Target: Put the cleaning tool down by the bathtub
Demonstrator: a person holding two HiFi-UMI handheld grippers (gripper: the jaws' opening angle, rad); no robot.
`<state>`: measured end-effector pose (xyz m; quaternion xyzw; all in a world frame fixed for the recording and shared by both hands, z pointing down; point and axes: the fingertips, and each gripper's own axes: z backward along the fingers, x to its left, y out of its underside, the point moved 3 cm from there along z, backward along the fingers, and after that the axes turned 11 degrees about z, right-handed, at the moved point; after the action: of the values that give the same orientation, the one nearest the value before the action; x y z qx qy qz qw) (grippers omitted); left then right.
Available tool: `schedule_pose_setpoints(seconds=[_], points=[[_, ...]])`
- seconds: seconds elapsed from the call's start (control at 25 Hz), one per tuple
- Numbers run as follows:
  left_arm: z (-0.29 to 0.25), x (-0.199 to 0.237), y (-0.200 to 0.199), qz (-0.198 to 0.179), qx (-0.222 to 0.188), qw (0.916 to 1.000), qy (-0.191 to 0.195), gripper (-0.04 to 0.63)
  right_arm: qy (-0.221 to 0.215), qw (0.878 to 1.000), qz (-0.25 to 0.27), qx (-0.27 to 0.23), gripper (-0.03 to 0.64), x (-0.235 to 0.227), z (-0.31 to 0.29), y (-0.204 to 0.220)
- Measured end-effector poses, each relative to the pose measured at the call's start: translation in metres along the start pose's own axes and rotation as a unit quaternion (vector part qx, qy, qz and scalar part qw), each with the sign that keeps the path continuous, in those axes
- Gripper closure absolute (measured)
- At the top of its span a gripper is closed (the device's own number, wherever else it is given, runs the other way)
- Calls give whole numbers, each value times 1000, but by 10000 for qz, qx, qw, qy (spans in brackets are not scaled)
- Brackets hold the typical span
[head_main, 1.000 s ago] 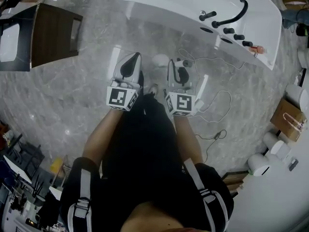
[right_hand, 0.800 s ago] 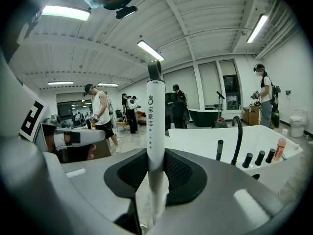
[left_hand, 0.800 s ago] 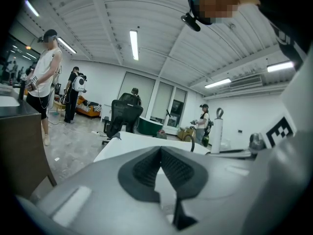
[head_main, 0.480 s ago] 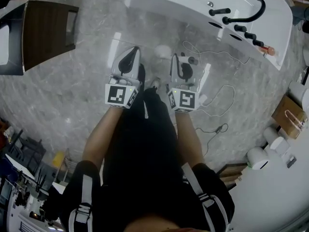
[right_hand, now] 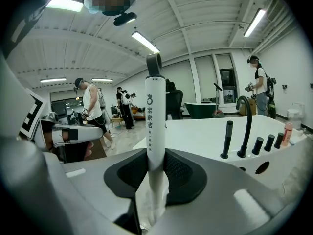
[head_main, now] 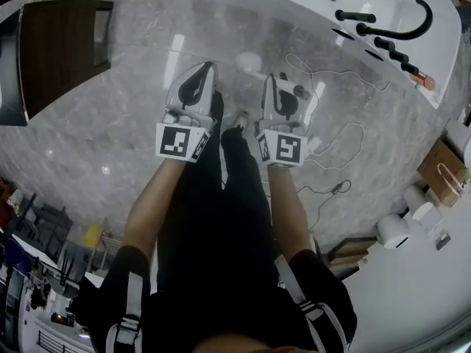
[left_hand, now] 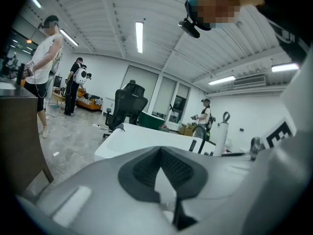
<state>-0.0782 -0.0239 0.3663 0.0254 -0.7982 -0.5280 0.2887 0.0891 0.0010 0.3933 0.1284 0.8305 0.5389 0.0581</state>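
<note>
The cleaning tool (right_hand: 155, 116) is a slim white handle with a grey loop at its top. It stands upright between the pads of my right gripper (right_hand: 155, 173), which is shut on it. From the head view its top end (head_main: 300, 92) shows just beside my right gripper (head_main: 281, 85). My left gripper (head_main: 202, 73) is alongside, a hand's width to the left, its pads (left_hand: 146, 168) meeting with nothing between them. The white bathtub (head_main: 294, 6) lies just ahead of both grippers, with its near wall (right_hand: 205, 131) close in front. The tool's lower end is hidden.
A black tap and knobs (head_main: 412, 20) stand on the tub's rim. A white round object (head_main: 248, 61) and thin cables (head_main: 335, 149) lie on the grey floor near the grippers. A dark wooden cabinet (head_main: 59, 50) is to the left, white cylinders (head_main: 394, 230) and a box (head_main: 441, 171) to the right.
Both grippers have sunk toward the floor and moved a little nearer the tub, side by side. The tool has stayed upright in the right gripper.
</note>
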Motion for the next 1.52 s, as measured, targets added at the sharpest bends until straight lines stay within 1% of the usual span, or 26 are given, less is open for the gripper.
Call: schedule_pose_setpoints(seconds=[0.16, 0.24, 0.44, 0.64, 0.72, 0.8, 0.96, 1.04, 1.24, 1.52], points=[[-14, 16, 10, -146, 17, 9999, 34, 588, 50, 9999, -143, 34, 522, 4, -21, 19], [-21, 19, 17, -122, 40, 9999, 63, 588, 46, 9999, -146, 73, 522, 3, -28, 27], [-37, 30, 33, -54, 92, 9995, 289, 588, 65, 9997, 4, 247, 522, 6, -50, 51], [-53, 47, 47, -94, 75, 9994, 320, 588, 115, 9994, 12, 332, 522, 4, -75, 75], [-58, 53, 56, -102, 270, 9991, 307, 588, 125, 9993, 24, 343, 522, 4, -85, 84], [-62, 59, 63, -103, 346, 9988, 323, 588, 156, 9991, 18, 381, 522, 4, -92, 94], [-70, 73, 71, -50, 203, 9992, 347, 588, 180, 9988, -63, 460, 522, 5, -107, 113], [-74, 78, 78, -46, 236, 9992, 334, 588, 179, 9987, -88, 467, 522, 5, -115, 123], [-82, 89, 90, -24, 157, 9993, 333, 588, 143, 9985, -27, 527, 522, 7, -132, 151], [-101, 103, 114, 50, 242, 9993, 295, 588, 182, 9975, -78, 685, 522, 4, -160, 193]])
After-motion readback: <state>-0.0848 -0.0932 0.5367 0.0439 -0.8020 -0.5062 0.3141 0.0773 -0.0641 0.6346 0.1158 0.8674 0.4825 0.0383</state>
